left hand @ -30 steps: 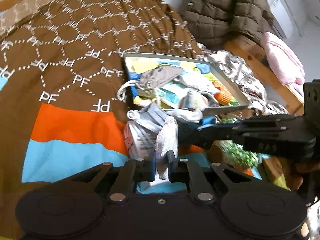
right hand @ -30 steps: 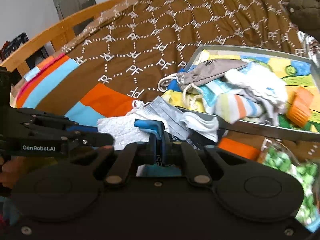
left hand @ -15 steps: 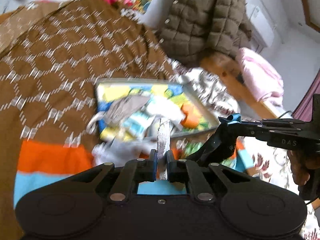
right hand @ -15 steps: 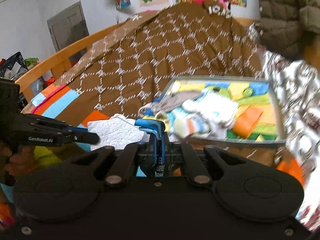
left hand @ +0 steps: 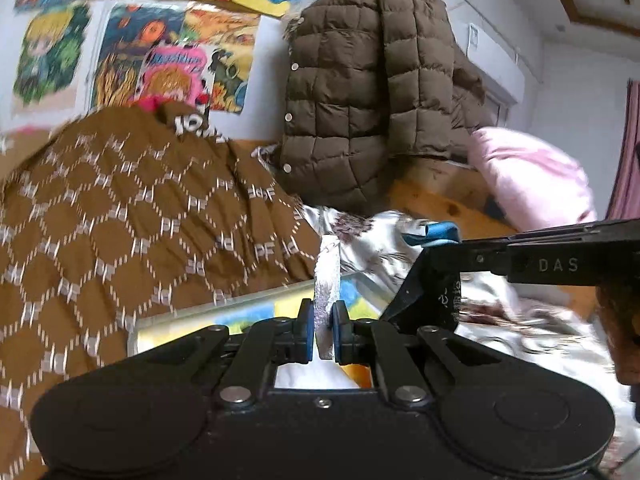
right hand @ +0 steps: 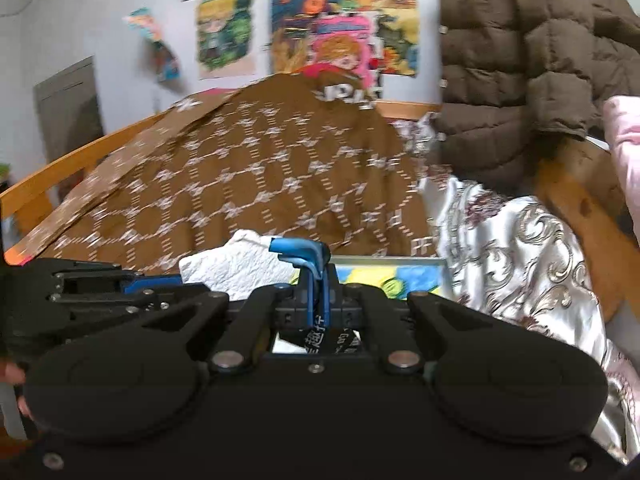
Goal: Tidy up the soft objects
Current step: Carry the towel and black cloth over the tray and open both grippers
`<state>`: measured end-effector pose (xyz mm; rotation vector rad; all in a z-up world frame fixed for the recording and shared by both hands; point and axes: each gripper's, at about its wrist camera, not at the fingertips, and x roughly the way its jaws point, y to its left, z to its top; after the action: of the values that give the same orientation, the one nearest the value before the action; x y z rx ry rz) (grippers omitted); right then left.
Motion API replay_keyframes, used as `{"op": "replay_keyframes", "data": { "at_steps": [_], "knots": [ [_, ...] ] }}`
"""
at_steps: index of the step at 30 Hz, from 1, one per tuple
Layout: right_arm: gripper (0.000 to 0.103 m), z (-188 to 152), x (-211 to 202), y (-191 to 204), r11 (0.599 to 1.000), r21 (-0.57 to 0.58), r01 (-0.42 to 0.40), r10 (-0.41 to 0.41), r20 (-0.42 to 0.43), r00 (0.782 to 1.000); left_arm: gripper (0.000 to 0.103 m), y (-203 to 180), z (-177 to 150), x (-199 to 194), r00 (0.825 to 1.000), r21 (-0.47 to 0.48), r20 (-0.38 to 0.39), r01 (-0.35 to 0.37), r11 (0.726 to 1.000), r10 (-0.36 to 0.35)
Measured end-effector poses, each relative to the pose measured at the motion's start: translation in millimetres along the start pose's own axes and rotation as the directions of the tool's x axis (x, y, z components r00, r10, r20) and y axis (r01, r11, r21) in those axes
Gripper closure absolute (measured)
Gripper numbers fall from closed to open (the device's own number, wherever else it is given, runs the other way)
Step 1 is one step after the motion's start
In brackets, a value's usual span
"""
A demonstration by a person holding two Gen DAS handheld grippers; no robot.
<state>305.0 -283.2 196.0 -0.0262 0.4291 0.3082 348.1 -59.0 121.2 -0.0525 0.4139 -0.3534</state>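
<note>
My left gripper [left hand: 323,336] is shut on a white textured cloth [left hand: 327,276], which stands edge-on between the blue pads. The right wrist view shows this cloth [right hand: 236,264] as a crumpled sheet at the tip of the left gripper [right hand: 172,282]. My right gripper [right hand: 318,300] is shut on a black item with white lettering [right hand: 328,342] and a blue strap [right hand: 300,250]. From the left wrist, the right gripper [left hand: 426,246] reaches in from the right with the black item [left hand: 436,292] hanging under it. Below both lies a tray [left hand: 224,306] with a colourful bottom; only its far rim [right hand: 384,259] shows.
A brown patterned quilt [left hand: 120,220] covers the bed on the left. A brown puffer jacket [left hand: 360,100] and a pink cloth [left hand: 532,176] hang on the wooden bed frame [left hand: 440,204]. Silver floral fabric [right hand: 512,248] lies to the right. Posters [right hand: 320,32] cover the wall.
Both grippers have risen from the tray with their items still held. The views have tipped up toward the wall, and the tray's contents have dropped out of sight.
</note>
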Motion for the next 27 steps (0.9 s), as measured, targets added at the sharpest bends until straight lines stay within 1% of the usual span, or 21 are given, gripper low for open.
{"op": "replay_keyframes", "data": {
  "at_steps": [2, 3, 6, 8, 11, 14, 16, 17, 19, 22, 25, 26, 27],
  "knots": [
    [0.103, 1, 15, -16, 0.999, 0.039, 0.036, -0.036, -0.004, 0.999, 0.094, -5, 2, 23, 1.0, 0.038, -0.016, -0.024, 0.999, 0.025],
    [0.103, 1, 22, -28, 0.996, 0.084, 0.042, -0.041, -0.015, 0.999, 0.094, -6, 1, 30, 0.999, 0.043, -0.025, -0.034, 0.998, 0.035],
    [0.103, -5, 40, -49, 0.984, 0.164, 0.076, -0.067, -0.063, 0.996, 0.094, -12, -5, 51, 0.996, 0.04, -0.057, -0.064, 0.997, 0.066],
    [0.103, -14, 47, -62, 0.98, 0.181, 0.085, -0.068, -0.102, 0.992, 0.094, -18, -11, 61, 0.994, 0.041, -0.078, -0.078, 0.996, 0.081],
    [0.103, -28, 49, -75, 0.984, 0.162, 0.078, -0.053, -0.154, 0.987, 0.094, -27, -22, 75, 0.989, 0.039, -0.109, -0.098, 0.994, 0.101],
    [0.103, -47, 51, -75, 0.986, 0.148, 0.073, -0.044, -0.194, 0.98, 0.094, -39, -31, 89, 0.984, 0.03, -0.15, -0.091, 0.995, 0.094],
    [0.103, -58, 49, -81, 0.986, 0.152, 0.072, -0.037, -0.223, 0.974, 0.094, -49, -38, 94, 0.982, 0.051, -0.171, -0.074, 0.996, 0.082],
    [0.103, -68, 53, -71, 0.986, 0.15, 0.075, -0.038, -0.234, 0.971, 0.094, -54, -41, 97, 0.98, 0.063, -0.185, -0.06, 0.996, 0.071],
    [0.102, -82, 59, -74, 0.986, 0.147, 0.079, -0.039, -0.258, 0.966, 0.094, -63, -48, 101, 0.976, 0.093, -0.209, -0.04, 0.995, 0.058],
    [0.1, -98, 58, -78, 0.984, 0.153, 0.087, -0.039, -0.292, 0.956, 0.094, -70, -54, 105, 0.972, 0.114, -0.225, -0.041, 0.993, 0.066],
    [0.098, -108, 56, -85, 0.98, 0.174, 0.096, -0.038, -0.308, 0.951, 0.093, -67, -53, 106, 0.973, 0.09, -0.224, -0.038, 0.995, 0.058],
    [0.096, -108, 53, -87, 0.98, 0.175, 0.095, -0.036, -0.313, 0.949, 0.093, -64, -51, 105, 0.973, 0.068, -0.223, -0.037, 0.997, 0.051],
    [0.093, -110, 62, -87, 0.981, 0.17, 0.094, -0.037, -0.315, 0.948, 0.093, -62, -48, 105, 0.974, 0.055, -0.224, -0.034, 0.998, 0.045]
  ]
}}
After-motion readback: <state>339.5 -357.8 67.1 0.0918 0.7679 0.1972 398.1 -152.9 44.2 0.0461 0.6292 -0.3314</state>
